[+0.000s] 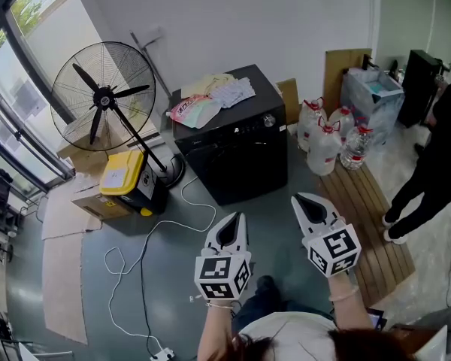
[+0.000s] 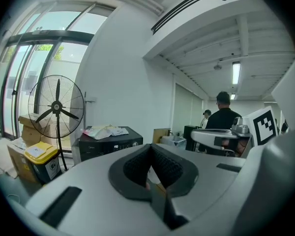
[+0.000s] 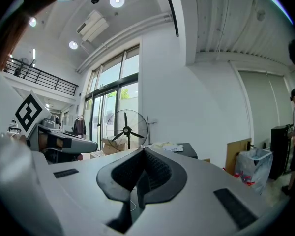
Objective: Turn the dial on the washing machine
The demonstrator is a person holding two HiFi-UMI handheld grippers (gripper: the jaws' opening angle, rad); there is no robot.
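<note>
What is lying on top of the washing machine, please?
On the washing machine lie a pink-and-white packet, a pale yellow cloth and a white patterned cloth, heaped together. They cover that part of the lid; anything beneath them cannot be seen.

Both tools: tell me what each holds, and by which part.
Nothing. The left tool and right tool are both shut and empty, hanging short of the washing machine; its dial is untouched.

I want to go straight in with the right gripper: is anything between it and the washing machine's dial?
Nothing visible does. The right gripper, jaws shut, hangs before the washing machine with only floor between it and the dial. The water bottles stand to the right, off that line.
</note>
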